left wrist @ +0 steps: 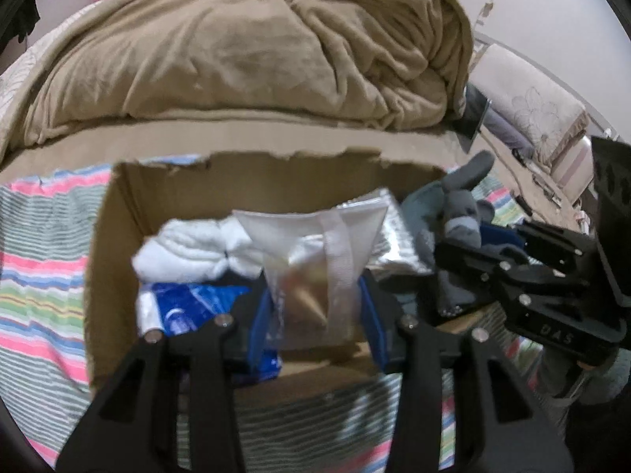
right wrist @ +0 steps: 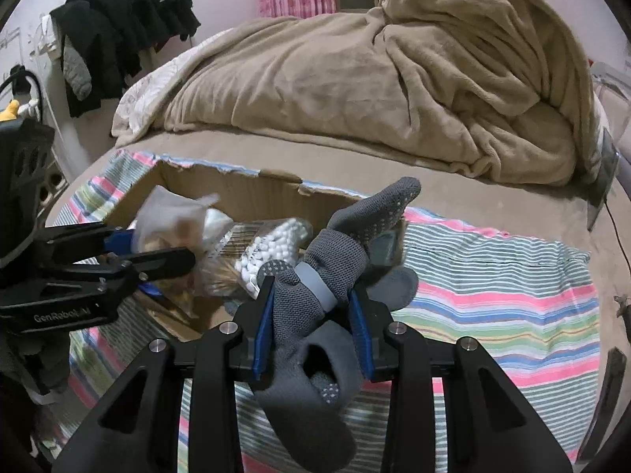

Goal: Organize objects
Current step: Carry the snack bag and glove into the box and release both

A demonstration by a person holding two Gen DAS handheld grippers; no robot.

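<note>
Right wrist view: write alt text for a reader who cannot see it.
The right gripper clamps a bundle of grey grip-dot socks above a striped cloth on a bed. To its left, the left gripper holds a clear plastic bag over an open cardboard box. A rumpled tan blanket lies behind.

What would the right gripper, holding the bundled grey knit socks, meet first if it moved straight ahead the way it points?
Probably the near right corner of the open brown cardboard box: the right gripper points just past it, the grey knit socks leading. Depth is unclear.
</note>
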